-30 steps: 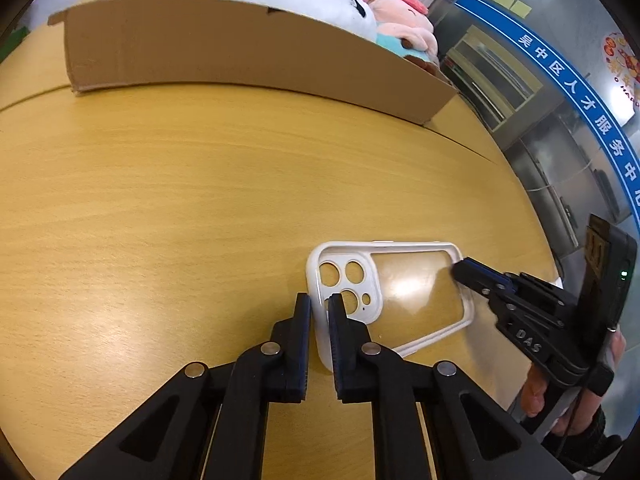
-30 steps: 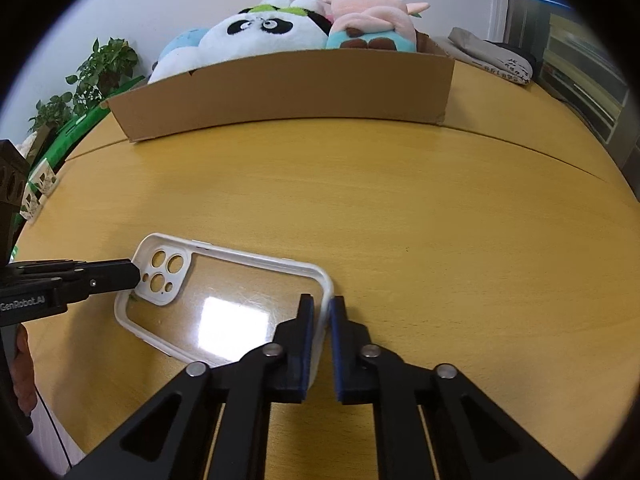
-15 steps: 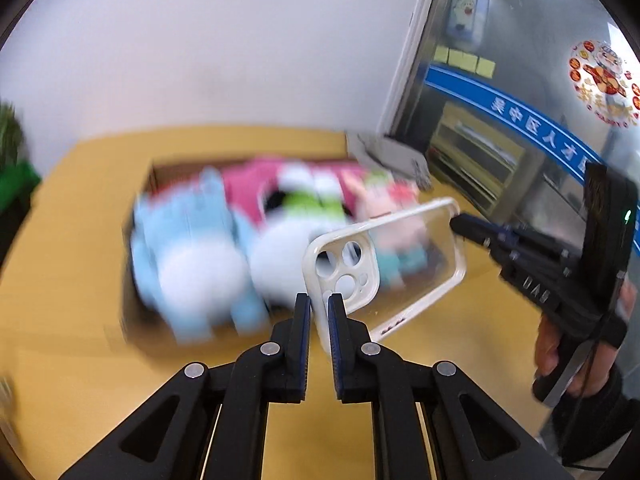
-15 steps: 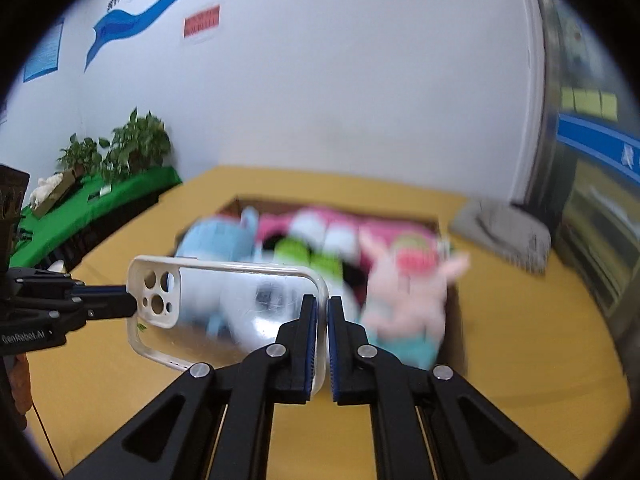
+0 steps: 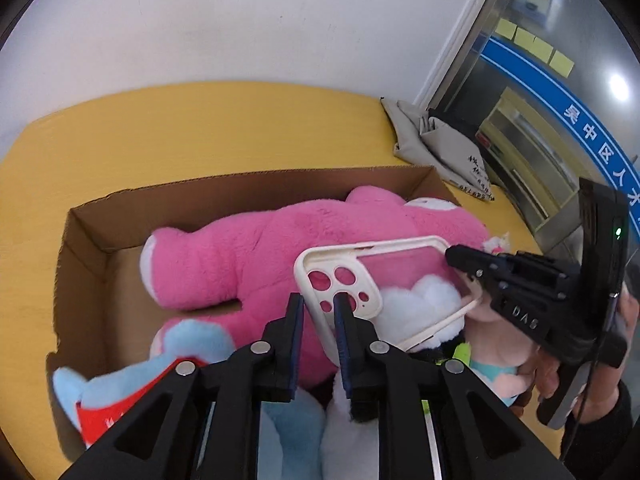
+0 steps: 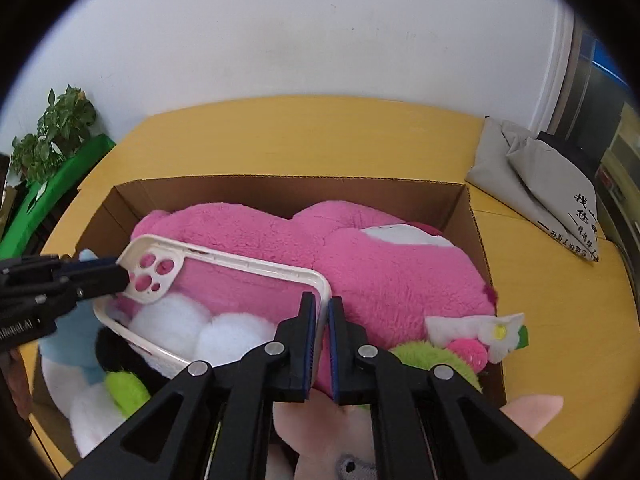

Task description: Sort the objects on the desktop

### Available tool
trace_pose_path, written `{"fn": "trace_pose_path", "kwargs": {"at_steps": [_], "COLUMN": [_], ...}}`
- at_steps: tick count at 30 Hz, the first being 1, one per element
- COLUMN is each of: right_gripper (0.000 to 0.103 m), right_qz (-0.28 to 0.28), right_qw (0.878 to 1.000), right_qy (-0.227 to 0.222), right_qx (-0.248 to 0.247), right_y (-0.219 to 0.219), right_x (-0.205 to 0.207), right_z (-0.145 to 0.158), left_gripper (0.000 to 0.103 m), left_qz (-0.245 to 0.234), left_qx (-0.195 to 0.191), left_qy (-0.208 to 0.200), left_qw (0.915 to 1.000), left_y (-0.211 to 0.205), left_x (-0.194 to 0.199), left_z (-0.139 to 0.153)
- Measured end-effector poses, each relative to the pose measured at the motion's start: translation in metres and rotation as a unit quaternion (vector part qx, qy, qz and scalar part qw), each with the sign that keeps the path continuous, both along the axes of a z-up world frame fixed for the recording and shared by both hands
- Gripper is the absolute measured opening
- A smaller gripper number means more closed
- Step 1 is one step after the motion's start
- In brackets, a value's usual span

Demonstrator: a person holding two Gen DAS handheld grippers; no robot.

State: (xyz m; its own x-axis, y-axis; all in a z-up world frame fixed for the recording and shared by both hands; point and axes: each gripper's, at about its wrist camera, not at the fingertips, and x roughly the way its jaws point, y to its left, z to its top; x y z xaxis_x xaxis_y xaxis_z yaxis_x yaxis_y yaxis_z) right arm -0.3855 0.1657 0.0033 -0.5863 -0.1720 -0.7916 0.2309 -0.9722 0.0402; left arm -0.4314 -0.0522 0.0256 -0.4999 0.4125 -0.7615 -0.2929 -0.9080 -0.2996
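Note:
A clear phone case (image 5: 384,272) with a white rim and white camera panel hangs level above the toys in a cardboard box (image 5: 248,192). My left gripper (image 5: 319,308) is shut on its rim at the camera end. My right gripper (image 6: 323,308) is shut on the rim at the opposite end of the phone case (image 6: 224,280). Each gripper shows in the other's view, the right one (image 5: 460,258) and the left one (image 6: 120,276). A big pink plush (image 6: 380,264) lies right under the case.
The cardboard box (image 6: 280,192) also holds a blue plush (image 5: 120,380), a white and black plush (image 6: 224,332) and a pale pink one (image 6: 320,420). It stands on a yellow wooden table (image 5: 200,132). A grey bag (image 6: 532,176) lies back right, a plant (image 6: 52,128) far left.
Both grippers lifted the case off the table and carried it forward over the box. It now hangs closer over the pink plush than half a second ago.

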Motion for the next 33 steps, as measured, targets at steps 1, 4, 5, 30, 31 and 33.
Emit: {"fn": "trace_pose_path", "kwargs": {"at_steps": [1, 4, 5, 30, 31, 33], "right_gripper": [0.008, 0.021, 0.039, 0.078, 0.078, 0.078], "right_qz": [0.002, 0.001, 0.000, 0.020, 0.017, 0.013], "right_qw": [1.000, 1.000, 0.999, 0.986, 0.986, 0.985], "right_qy": [0.001, 0.022, 0.029, 0.165, 0.167, 0.170], "right_qx": [-0.001, 0.015, 0.019, 0.006, 0.005, 0.004], "right_y": [0.001, -0.001, -0.002, -0.004, -0.003, 0.000], "right_x": [0.001, 0.013, 0.018, 0.290, 0.294, 0.301], "right_z": [0.002, 0.014, 0.018, 0.090, 0.090, 0.091], "left_gripper": [0.022, 0.046, 0.070, 0.103, 0.103, 0.103], "left_qz": [-0.001, 0.008, 0.016, 0.109, 0.110, 0.111], "left_qx": [-0.003, -0.016, -0.019, -0.042, -0.040, -0.036], "left_qy": [0.003, 0.015, 0.021, 0.155, 0.154, 0.153], "left_qw": [1.0000, 0.9997, 0.9995, 0.9809, 0.9810, 0.9814], "left_y": [0.001, -0.001, -0.005, 0.004, 0.004, 0.005], "left_x": [0.001, 0.009, 0.014, 0.289, 0.293, 0.301], "left_z": [0.001, 0.005, 0.008, 0.072, 0.071, 0.072]}}
